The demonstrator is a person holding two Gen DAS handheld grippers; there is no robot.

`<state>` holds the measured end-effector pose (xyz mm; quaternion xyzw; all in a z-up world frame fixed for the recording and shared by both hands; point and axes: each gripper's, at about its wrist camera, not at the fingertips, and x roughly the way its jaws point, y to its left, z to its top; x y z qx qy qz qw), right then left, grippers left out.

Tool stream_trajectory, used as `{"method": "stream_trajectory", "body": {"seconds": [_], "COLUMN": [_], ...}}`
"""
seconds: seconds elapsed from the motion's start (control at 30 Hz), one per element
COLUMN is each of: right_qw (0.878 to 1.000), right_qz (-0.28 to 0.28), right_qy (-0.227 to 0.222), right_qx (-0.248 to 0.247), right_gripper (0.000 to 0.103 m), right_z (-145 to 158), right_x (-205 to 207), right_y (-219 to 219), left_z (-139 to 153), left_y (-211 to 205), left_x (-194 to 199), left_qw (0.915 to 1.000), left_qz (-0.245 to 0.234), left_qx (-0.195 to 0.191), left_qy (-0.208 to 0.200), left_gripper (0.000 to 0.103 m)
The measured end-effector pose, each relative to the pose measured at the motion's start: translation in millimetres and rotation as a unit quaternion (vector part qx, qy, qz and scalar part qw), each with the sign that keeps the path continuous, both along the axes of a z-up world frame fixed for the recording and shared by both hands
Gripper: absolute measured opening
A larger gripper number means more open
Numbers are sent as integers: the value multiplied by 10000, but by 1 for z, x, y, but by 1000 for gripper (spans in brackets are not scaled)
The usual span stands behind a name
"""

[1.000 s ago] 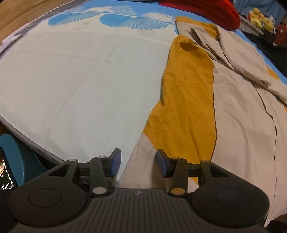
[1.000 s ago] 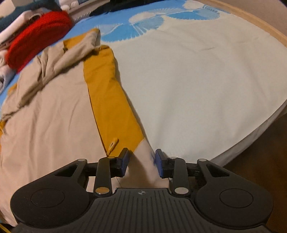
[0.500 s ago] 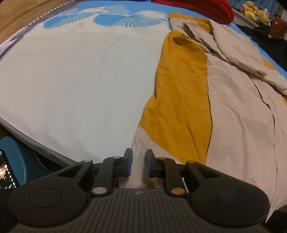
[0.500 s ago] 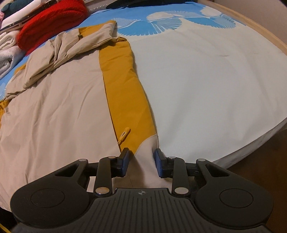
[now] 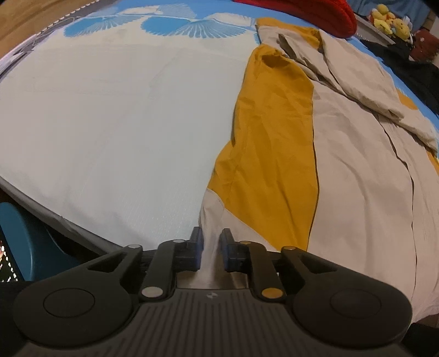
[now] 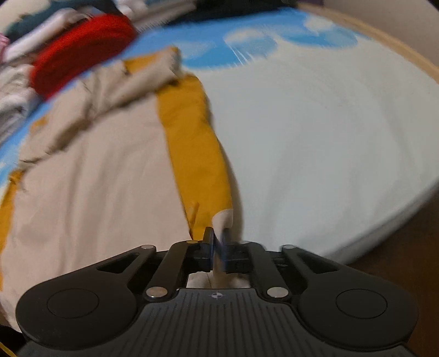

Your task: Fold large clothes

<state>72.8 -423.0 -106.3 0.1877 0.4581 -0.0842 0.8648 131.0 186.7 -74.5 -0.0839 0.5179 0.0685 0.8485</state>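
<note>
- One large garment (image 5: 351,192) is lying spread on the bed (image 5: 115,131), beige across the body with mustard-yellow panels; it is reaching from the near edge of the mattress up toward the far end.
- Two yellow panels are showing in the left wrist view: a wide one running along the garment's left side (image 5: 271,142) and a small patch peeking out at the far right (image 5: 406,100).
- Two grippers are working at the garment's near hem, one at each corner.
- The left gripper (image 5: 211,247) has just been closing, and its blue pads are now pinching a fold of beige fabric at the corner beside the wide yellow panel.
- The right gripper (image 6: 218,243) has just been closing too; its jaws are standing nearly together with a beige corner of cloth caught between them, though this view is blurred.
- One small yellow tab (image 6: 195,208) is sticking out of the yellow panel just above the right gripper.
- One red knitted item (image 6: 82,52) is lying at the far end of the bed, beyond the garment.
- A pile of pale folded clothes (image 6: 16,93) is sitting beside the red item; a count is not possible through the blur.
- A few yellow plush toys (image 5: 389,23) are sitting beyond the bed's far right corner.
- One blue container (image 5: 30,241) is standing below the bed's near left edge; its contents are hidden.
</note>
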Motion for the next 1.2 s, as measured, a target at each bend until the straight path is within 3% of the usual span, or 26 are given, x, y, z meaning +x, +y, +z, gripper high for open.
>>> {"method": "stream_trajectory", "body": {"seconds": [0.17, 0.23, 0.4, 0.6, 0.7, 0.83, 1.0, 1.1, 1.2], "right_qw": [9999, 9998, 9995, 9915, 9841, 9732, 9599, 9557, 9513], "right_qz": [14, 91, 111, 411, 460, 532, 820, 794, 539], "right_qy": [146, 137, -234, -1230, -1703, -2173, -2590, -2708, -2809], "right_qx": [7, -66, -164, -92, 188, 533, 698, 833, 1152], "right_gripper": [15, 6, 2, 1, 1, 1, 1, 1, 1], "right_z": [-5, -3, 14, 69, 103, 146, 197, 216, 221], "right_x": [1, 0, -3, -19, -30, -50, -87, -119, -143], "right_y": [4, 7, 11, 18, 13, 1, -10, -22, -38], "left_z": [1, 5, 27, 92, 130, 178, 232, 250, 247], "left_y": [-5, -5, -7, -6, 2, 23, 47, 63, 80], "left_x": [-1, -3, -12, -25, -35, -56, -99, -118, -113], "left_qw": [9998, 9998, 9987, 9900, 9824, 9717, 9587, 9536, 9497], "left_qz": [-111, -99, -187, -475, -655, -782, -1067, -991, -708], "left_qx": [179, 152, 15, -521, -876, -1484, -1873, -2094, -2420], "left_qy": [-26, -122, -470, -1221, -1511, -1662, -1855, -1922, -1856], "left_gripper": [12, 4, 2, 1, 1, 0, 0, 0, 0]}}
